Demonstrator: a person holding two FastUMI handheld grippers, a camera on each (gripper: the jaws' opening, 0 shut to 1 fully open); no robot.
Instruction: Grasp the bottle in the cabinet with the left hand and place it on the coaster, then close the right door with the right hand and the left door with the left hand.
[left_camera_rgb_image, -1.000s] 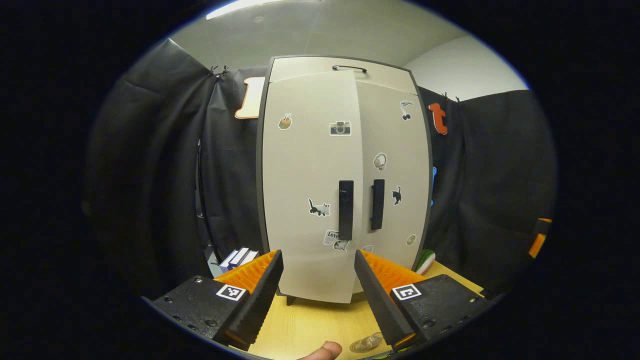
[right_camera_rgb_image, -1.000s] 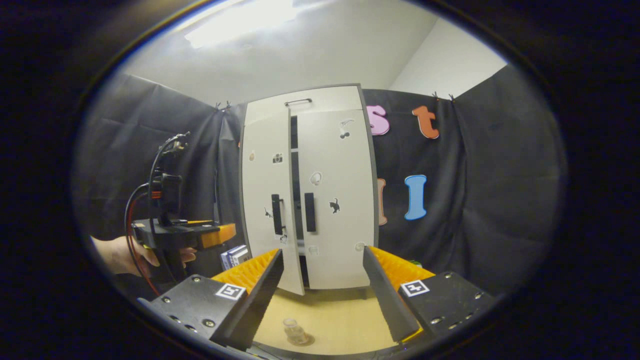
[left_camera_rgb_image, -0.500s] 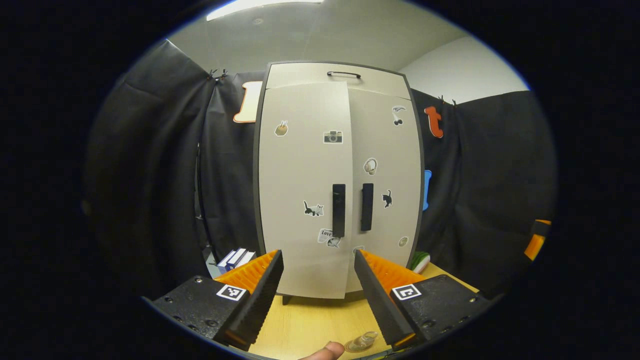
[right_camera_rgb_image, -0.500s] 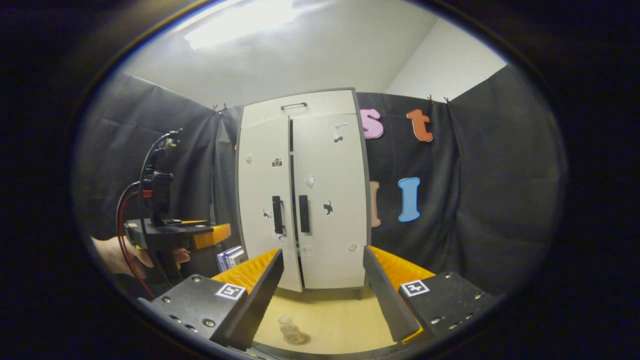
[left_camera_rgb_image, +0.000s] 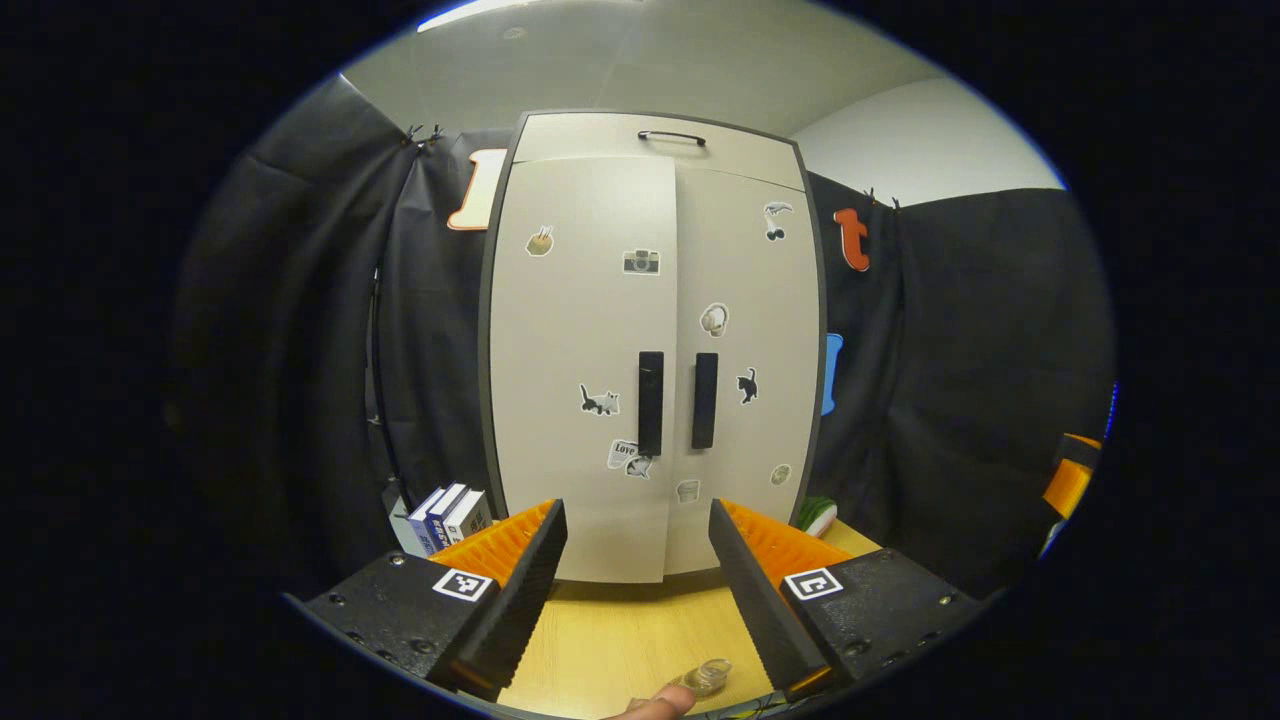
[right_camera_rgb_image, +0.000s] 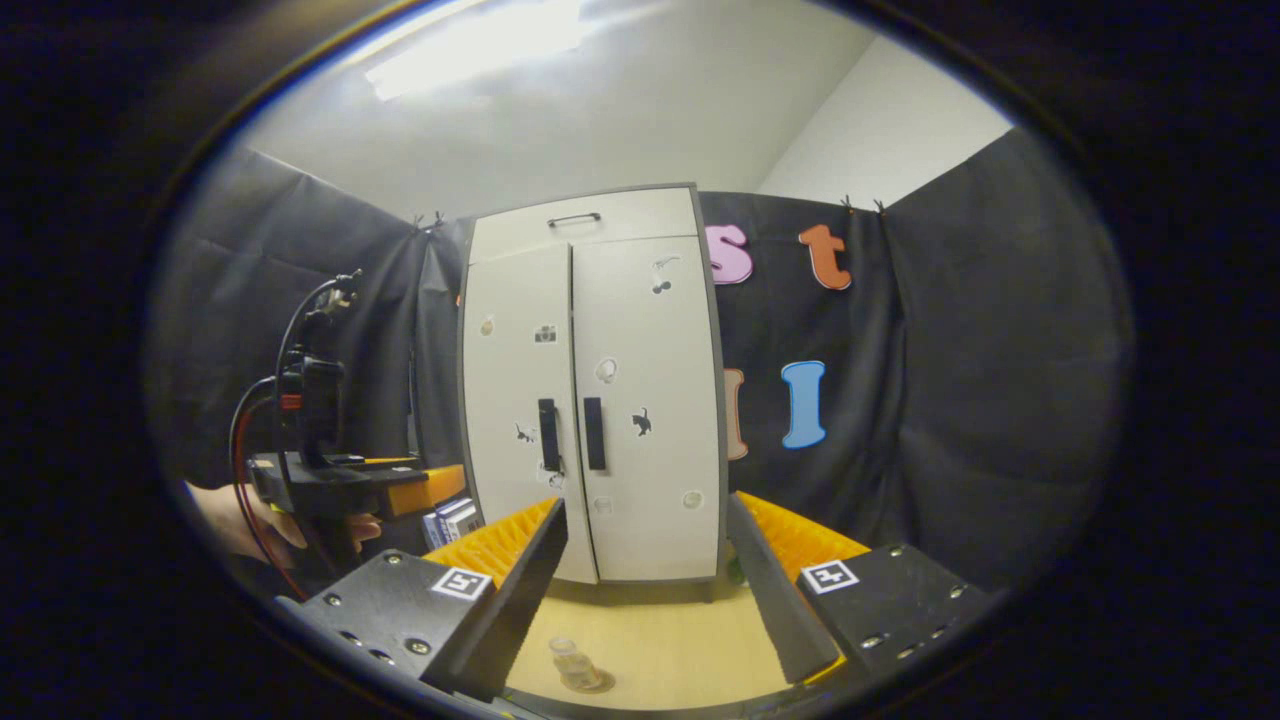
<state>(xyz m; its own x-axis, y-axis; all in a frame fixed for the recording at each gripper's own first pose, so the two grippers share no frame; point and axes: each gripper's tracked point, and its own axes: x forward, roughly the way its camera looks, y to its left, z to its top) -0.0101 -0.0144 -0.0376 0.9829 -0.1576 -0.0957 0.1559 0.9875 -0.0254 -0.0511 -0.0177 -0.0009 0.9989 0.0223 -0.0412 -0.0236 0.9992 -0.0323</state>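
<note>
Wooden tabletop (right_camera_rgb_image: 660, 640) carries our bottle (right_camera_rgb_image: 568, 662) on its coaster (right_camera_rgb_image: 590, 684), below the spread, empty right gripper (right_camera_rgb_image: 640, 600); both cabinet doors (left_camera_rgb_image: 580, 360) look closed beyond our left gripper (left_camera_rgb_image: 636, 590), also spread and empty.

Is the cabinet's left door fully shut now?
Nearly: the left door sits almost flush with the right door, its bottom edge hanging slightly lower.

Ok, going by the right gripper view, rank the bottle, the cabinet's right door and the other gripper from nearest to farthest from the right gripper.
1. bottle: on the table just ahead of the right gripper, low between its fingers.
2. left gripper: off to the left, held in a hand.
3. right door: straight ahead at the back of the table, about as far as the left gripper; too close to call.
</note>
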